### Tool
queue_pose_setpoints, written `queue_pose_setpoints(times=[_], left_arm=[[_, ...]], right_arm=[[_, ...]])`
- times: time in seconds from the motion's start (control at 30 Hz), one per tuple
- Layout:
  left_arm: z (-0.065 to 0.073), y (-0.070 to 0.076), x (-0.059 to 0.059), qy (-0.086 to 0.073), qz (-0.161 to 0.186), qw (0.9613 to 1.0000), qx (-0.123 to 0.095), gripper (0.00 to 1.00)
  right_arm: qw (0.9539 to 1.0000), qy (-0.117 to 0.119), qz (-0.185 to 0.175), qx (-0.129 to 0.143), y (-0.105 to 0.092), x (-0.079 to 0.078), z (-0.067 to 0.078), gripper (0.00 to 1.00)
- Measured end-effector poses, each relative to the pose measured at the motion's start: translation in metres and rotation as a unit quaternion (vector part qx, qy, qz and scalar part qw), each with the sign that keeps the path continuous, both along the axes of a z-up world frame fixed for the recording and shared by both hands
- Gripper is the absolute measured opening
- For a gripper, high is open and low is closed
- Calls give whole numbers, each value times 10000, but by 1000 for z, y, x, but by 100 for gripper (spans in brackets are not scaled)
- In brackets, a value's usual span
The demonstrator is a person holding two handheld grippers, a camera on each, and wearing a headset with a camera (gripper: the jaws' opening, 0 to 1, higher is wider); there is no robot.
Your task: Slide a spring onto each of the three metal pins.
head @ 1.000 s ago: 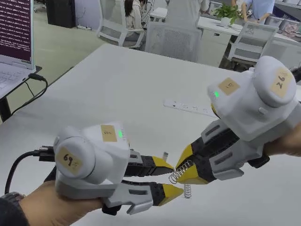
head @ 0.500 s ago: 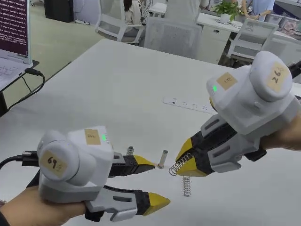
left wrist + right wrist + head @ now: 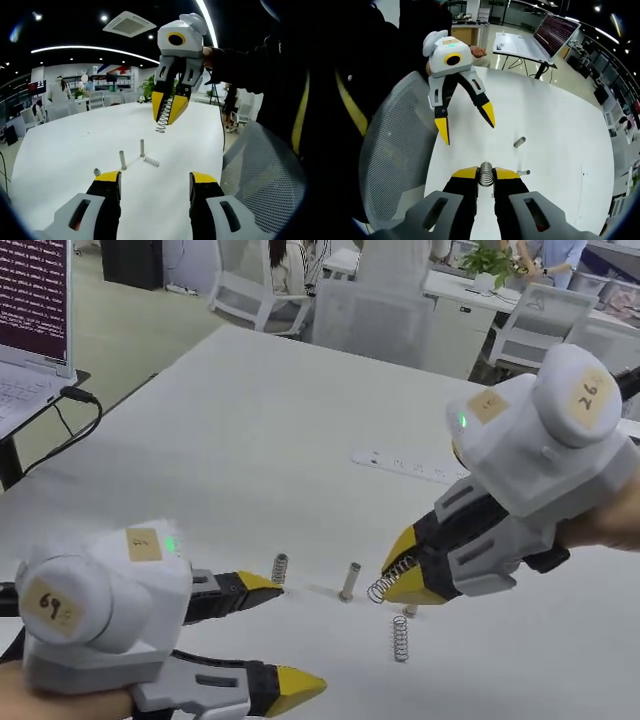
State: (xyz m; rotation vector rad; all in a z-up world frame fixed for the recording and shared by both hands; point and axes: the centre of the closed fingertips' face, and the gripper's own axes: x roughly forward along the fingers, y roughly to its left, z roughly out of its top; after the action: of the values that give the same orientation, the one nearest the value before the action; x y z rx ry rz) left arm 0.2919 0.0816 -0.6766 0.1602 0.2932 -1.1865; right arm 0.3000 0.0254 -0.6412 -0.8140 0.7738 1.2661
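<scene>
Yellow-tipped fingers of the left gripper (image 3: 300, 632) are standing wide apart at lower left. Right of them, a loose spring (image 3: 401, 637) is lying on the white worktop (image 3: 250, 440). Just above, the right gripper (image 3: 389, 584) is pinching a held spring (image 3: 378, 589) beside a bare pin (image 3: 349, 581). Further left, a sprung pin (image 3: 279, 568) is wearing its coil.

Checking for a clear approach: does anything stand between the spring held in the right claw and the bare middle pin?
Nothing visible does. The spring in the right claw hangs just beside the middle pin, with only bare table between them. The left claw is open, off on the pin's other side.
</scene>
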Motion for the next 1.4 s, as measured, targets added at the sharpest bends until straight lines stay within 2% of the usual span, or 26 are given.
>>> queue_pose_setpoints(times=[0.27,0.4,0.63,0.87,1.4], left_arm=[[-4,19,-1,39,294,9996,30,57],[-4,21,-5,25,367,9993,6,59],[-7,23,-3,-6,488,9988,12,61],[-10,28,0,-26,622,9981,-22,66],[-12,31,-1,-22,779,9969,-113,79]], right_arm=[[9999,-78,-129,-84,-5,22,1,9],[9996,-94,-145,-203,-7,34,0,9],[9990,-99,-150,-420,-9,51,-4,9],[9985,-95,-184,-498,-10,63,-7,9],[9958,10,-131,-907,-12,80,-29,9]])
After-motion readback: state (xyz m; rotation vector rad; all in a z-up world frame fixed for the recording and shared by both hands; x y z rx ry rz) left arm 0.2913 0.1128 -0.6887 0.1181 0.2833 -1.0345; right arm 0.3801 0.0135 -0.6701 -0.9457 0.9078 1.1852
